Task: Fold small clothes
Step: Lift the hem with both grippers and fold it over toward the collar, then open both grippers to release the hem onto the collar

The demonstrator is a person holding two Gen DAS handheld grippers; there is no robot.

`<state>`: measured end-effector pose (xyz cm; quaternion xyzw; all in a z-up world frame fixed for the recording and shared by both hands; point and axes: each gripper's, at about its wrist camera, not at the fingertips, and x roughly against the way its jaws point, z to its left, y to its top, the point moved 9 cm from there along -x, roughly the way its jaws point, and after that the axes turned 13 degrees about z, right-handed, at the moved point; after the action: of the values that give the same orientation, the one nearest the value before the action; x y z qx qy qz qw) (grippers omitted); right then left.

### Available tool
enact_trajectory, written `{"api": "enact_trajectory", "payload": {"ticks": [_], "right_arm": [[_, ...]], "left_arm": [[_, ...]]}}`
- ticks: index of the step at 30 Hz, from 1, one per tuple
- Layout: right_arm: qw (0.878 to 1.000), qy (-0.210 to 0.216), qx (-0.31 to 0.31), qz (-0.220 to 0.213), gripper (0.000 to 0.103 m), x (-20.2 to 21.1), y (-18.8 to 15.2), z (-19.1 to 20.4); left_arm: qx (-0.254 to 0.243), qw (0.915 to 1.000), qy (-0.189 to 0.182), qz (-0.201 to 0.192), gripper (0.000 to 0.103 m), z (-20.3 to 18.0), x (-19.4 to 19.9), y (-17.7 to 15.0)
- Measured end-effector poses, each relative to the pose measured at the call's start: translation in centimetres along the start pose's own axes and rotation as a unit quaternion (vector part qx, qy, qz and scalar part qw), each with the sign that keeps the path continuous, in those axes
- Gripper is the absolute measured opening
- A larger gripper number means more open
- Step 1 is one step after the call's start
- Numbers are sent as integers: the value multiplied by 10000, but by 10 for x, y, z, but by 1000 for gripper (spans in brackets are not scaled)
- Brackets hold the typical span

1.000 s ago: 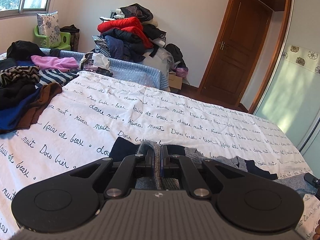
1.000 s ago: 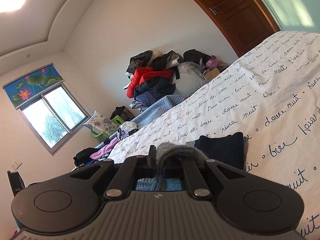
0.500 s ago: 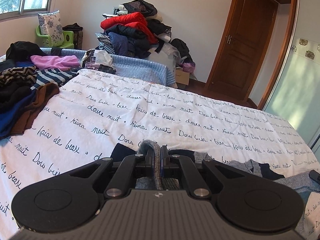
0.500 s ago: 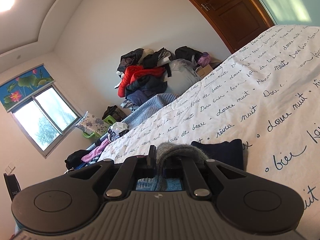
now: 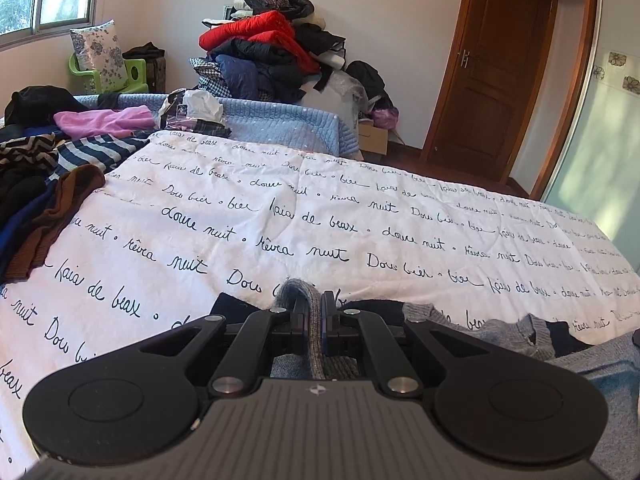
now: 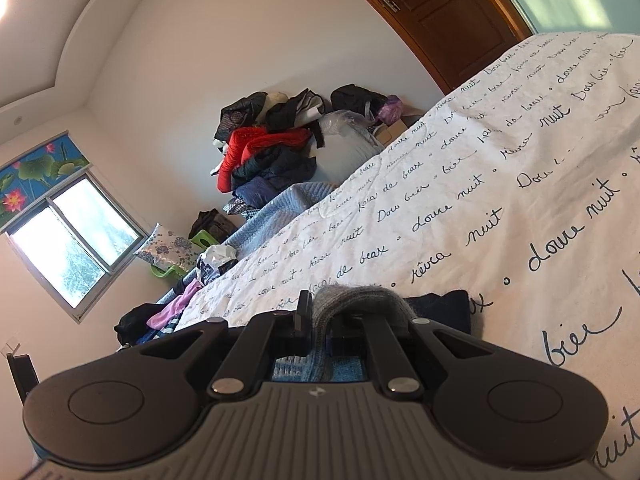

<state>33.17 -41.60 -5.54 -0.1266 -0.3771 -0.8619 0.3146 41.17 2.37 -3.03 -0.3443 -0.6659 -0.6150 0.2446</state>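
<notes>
In the left wrist view, the left tongs (image 5: 316, 322) are pinching a fold of the grey knit garment (image 5: 520, 330), which lies across the near edge of the bed's white quilt (image 5: 280, 216) with script lettering, its dark navy parts spread to either side, while a heap of clothes (image 5: 36, 184) sits at the quilt's left edge. In the right wrist view, the right tongs (image 6: 320, 320) are pressed together on a bunched grey fold of the same garment (image 6: 360, 300), a dark navy part lying flat on the quilt (image 6: 520, 184) just beyond them.
</notes>
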Motion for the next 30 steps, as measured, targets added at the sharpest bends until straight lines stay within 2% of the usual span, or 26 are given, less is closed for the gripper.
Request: {"api": "enact_trajectory", "payload": {"ticks": [13, 18, 20, 23, 25, 26, 30], "right_arm": [[9992, -175, -350, 129, 7, -28, 5, -20], [9972, -371, -598, 248, 8, -39, 3, -32], [9954, -477, -796, 249, 10, -40, 3, -40], [9942, -587, -887, 132, 24, -35, 5, -47], [9944, -650, -828, 12, 44, -28, 8, -47], [9949, -664, -761, -59, 48, -24, 10, -46], [9973, -634, -300, -192, 51, -10, 14, -28]], "left_arm": [[138, 9994, 165, 286, 9, 0, -42, 7], [330, 9988, 168, 317, 20, 4, -45, 9], [386, 9986, 258, 237, 35, 9, -41, 10], [399, 9986, 308, 156, 39, 15, -35, 12], [410, 9985, 334, 160, 41, 20, -31, 11], [408, 9984, 349, 163, 42, 22, -30, 10], [360, 9985, 381, 137, 46, 26, -23, 7]]}}
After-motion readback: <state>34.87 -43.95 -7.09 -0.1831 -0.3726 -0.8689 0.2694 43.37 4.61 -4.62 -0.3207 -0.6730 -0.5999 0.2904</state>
